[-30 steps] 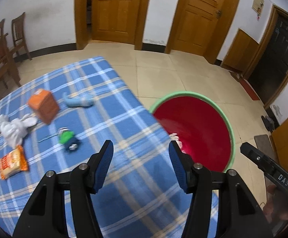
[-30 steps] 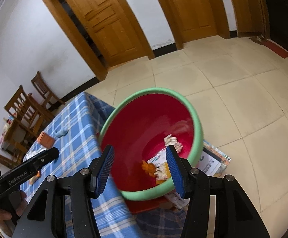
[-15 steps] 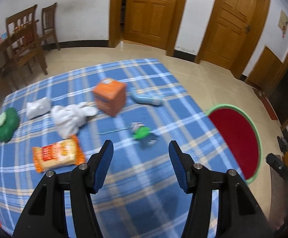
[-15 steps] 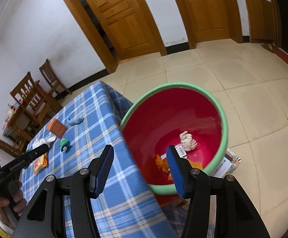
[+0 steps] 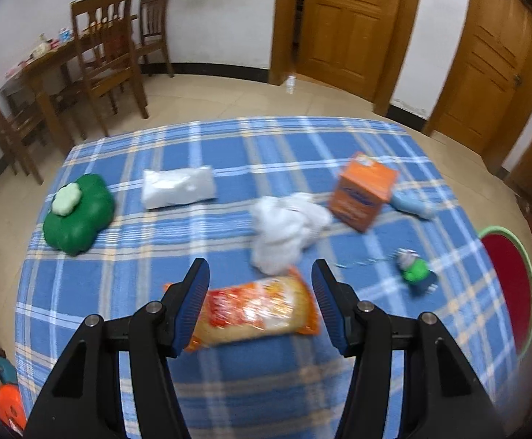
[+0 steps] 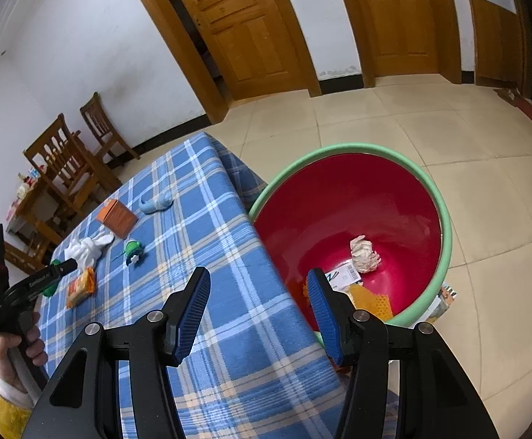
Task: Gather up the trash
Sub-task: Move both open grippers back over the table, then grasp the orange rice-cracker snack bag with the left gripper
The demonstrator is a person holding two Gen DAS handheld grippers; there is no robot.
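My left gripper [image 5: 259,301] is open, its jaws either side of an orange snack packet [image 5: 255,311] lying on the blue plaid table [image 5: 229,146]. Beyond it lie a crumpled white tissue [image 5: 284,226], an orange carton [image 5: 363,190], a white plastic bag [image 5: 178,186], a pale blue item [image 5: 410,205] and a small green item [image 5: 414,272]. My right gripper [image 6: 256,309] is open and empty above the table's right edge, beside the red basin with a green rim [image 6: 445,212], which holds crumpled paper [image 6: 364,254] and wrappers.
A green flower-shaped object [image 5: 77,216] sits at the table's left. Wooden chairs [image 5: 108,62] and a table stand by the far wall. Wooden doors [image 5: 342,22] are behind. The basin [image 5: 509,285] stands on the tiled floor right of the table.
My left gripper has swung left from the basin across the table and now straddles the orange snack packet. My right gripper has drifted left from over the basin toward the table edge.
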